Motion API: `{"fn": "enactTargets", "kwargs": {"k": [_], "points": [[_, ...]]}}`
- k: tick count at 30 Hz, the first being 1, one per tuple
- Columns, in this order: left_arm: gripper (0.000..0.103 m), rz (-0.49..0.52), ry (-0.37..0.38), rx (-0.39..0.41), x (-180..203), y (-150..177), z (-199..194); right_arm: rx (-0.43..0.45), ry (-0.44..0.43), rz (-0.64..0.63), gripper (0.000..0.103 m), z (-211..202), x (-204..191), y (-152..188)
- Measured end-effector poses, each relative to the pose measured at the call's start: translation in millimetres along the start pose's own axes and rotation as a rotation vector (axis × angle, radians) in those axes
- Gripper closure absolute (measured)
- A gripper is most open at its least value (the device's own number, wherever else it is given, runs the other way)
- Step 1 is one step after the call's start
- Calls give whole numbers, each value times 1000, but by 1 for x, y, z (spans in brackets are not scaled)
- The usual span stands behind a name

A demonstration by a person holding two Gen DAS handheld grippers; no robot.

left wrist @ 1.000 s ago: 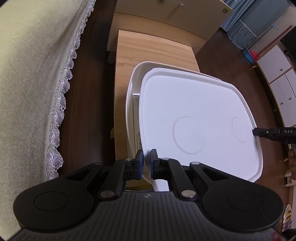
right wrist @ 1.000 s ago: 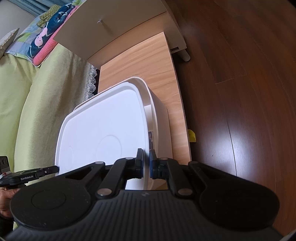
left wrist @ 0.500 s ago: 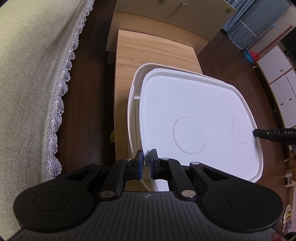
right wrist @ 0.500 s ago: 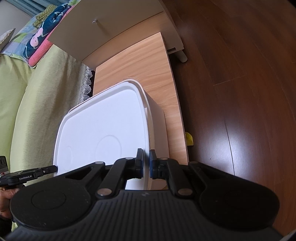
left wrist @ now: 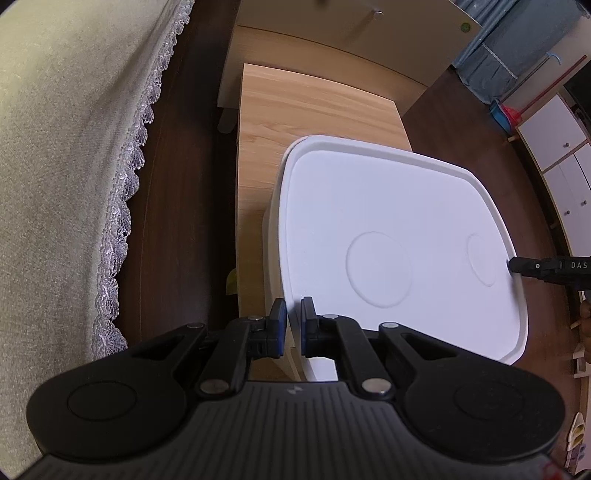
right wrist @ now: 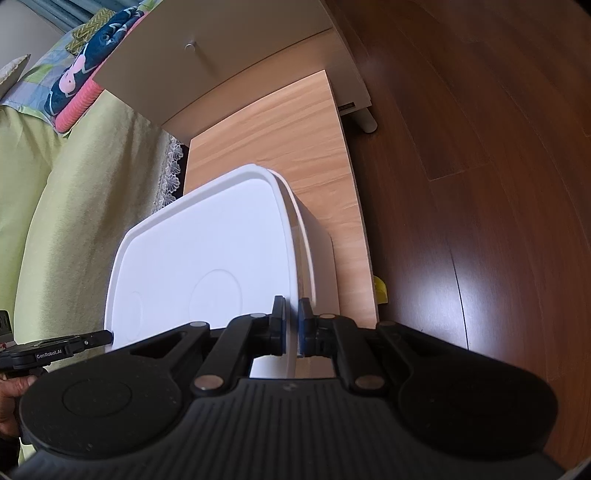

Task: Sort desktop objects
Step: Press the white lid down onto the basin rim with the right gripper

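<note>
Left wrist | wooden table (left wrist: 314, 110), dark floor (right wrist: 480, 147), bedspread (left wrist: 66, 147) | both tools clamp white lid (left wrist: 388, 221)

Beyond the work I see a dark wood floor (right wrist: 461, 184) and a green bedspread (left wrist: 66, 155) with a lace trim (left wrist: 125, 192) along its edge. A pale cabinet (left wrist: 332, 40) with a round knob (left wrist: 378, 15) stands at the far end. White cupboards (left wrist: 561, 147) line one wall, and a patterned pillow (right wrist: 79, 81) lies on the bed.
</note>
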State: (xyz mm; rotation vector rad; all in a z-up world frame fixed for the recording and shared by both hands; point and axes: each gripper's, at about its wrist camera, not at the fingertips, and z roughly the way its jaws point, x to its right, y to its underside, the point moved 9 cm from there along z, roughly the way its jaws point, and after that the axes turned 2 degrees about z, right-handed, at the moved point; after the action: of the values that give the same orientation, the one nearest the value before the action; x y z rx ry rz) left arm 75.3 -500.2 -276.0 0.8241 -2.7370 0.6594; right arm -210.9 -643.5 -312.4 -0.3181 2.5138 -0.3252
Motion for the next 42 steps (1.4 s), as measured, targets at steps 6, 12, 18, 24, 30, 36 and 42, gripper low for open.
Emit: {"fn": "enactTargets", "kwargs": {"k": [6, 12, 18, 24, 30, 36, 42], "points": [[98, -8, -2, 10, -4, -2, 5, 2, 5, 0, 96, 4, -1, -3], [98, -7, -5, 22, -4, -6, 8, 9, 14, 4, 96, 8, 0, -6], [98, 2, -12, 34, -5, -8, 9, 13, 17, 19, 96, 12, 2, -5], [98, 15, -18, 45, -4, -8, 9, 17, 14, 28, 95, 14, 3, -4], [98, 15, -20, 34, -6, -4, 9, 4, 20, 18, 95, 16, 2, 1], [98, 17, -26, 39, -7, -2, 12, 8, 18, 24, 95, 16, 3, 3], [76, 18, -9, 47, -3, -2, 12, 7, 15, 15, 90, 16, 1, 3]]}}
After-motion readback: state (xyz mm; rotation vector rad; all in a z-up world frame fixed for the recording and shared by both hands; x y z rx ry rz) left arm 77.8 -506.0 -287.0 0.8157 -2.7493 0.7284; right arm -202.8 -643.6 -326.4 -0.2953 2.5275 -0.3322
